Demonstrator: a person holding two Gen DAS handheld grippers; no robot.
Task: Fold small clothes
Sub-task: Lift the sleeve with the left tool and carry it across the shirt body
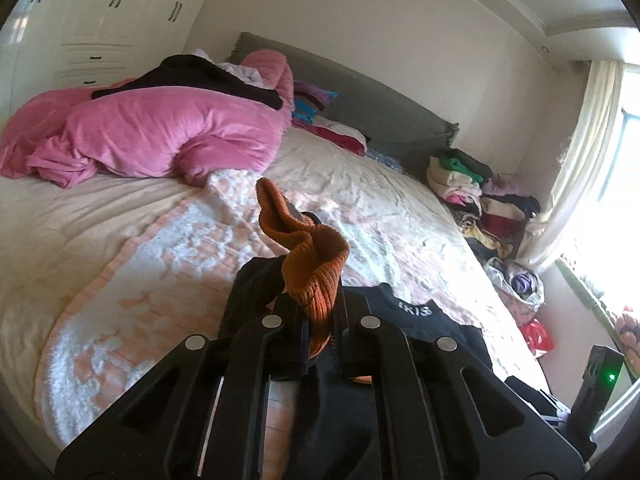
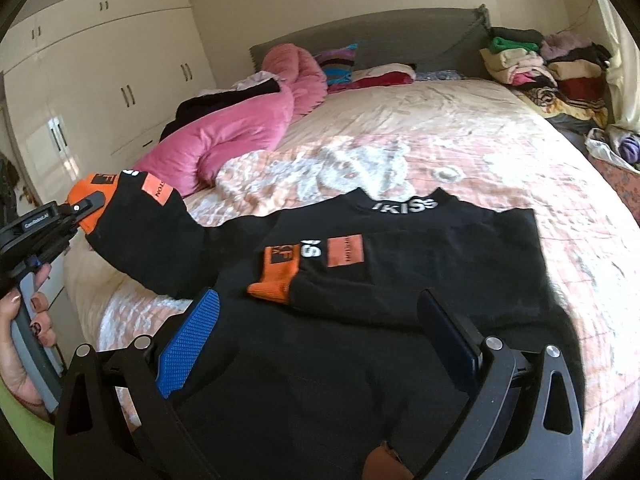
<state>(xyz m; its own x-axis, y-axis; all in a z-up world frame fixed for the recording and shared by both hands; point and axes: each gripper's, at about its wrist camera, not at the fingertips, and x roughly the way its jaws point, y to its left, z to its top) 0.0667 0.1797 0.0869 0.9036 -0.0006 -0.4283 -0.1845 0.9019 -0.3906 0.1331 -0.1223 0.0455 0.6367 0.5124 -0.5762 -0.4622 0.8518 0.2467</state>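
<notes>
Folding the second sleeve: my left gripper (image 2: 86, 204) pinches its orange cuff (image 1: 316, 276) above the black sweater (image 2: 420, 264), which I judge must cross the chest next, while my right gripper (image 2: 316, 344) hangs wide open, empty.

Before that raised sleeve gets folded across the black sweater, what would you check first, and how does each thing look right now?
1. Left gripper has a firm hold on the orange cuff: ok, shut on it.
2. Raised sleeve is lifted off the bed: ok.
3. Other sleeve already lies folded across the sweater: ok.
4. Right gripper is free: ok, open over the sweater's lower part and holding nothing.
5. Sweater lies flat without wrinkles: cannot tell, the lower part is hidden by the right gripper.
6. Pink blanket is away from the sweater: ok.
</notes>
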